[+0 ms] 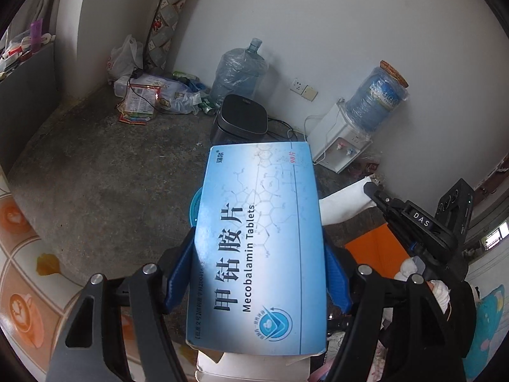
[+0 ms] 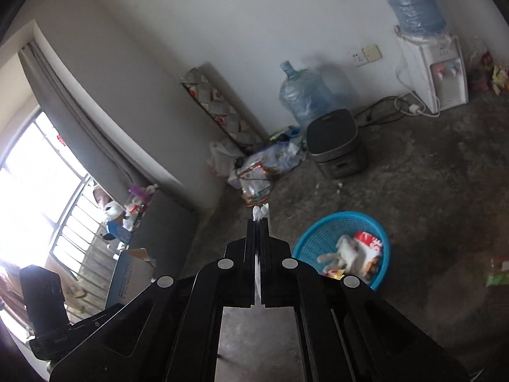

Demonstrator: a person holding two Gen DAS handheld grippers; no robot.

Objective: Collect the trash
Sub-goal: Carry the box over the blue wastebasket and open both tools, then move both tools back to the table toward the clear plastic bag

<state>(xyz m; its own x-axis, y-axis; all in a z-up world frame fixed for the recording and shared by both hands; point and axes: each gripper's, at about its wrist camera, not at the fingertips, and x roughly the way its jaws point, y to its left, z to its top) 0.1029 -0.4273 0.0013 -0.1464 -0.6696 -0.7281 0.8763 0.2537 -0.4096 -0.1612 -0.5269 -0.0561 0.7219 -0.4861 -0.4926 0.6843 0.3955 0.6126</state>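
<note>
Both grippers carry trash; the basket lies at 4 o'clock of the right one.

The left gripper [image 1: 259, 273] grasps the blue tablet box [image 1: 259, 245], long axis along its fingers; the right gripper [image 2: 258, 219], clenched on white paper [image 2: 258, 214], is just beside the blue basket [image 2: 305, 242].

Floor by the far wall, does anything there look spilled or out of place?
Yes. A heap of litter, plastic bags and printed wrappers with a black cable across them, sprawls on the floor in the corner beside the empty water jug, while the blue basket sits apart.

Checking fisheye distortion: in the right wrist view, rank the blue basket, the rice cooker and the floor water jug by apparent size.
1. Basket, nearest, so enlarged.
2-3. Jug and rice cooker look alike; unranked.
</note>
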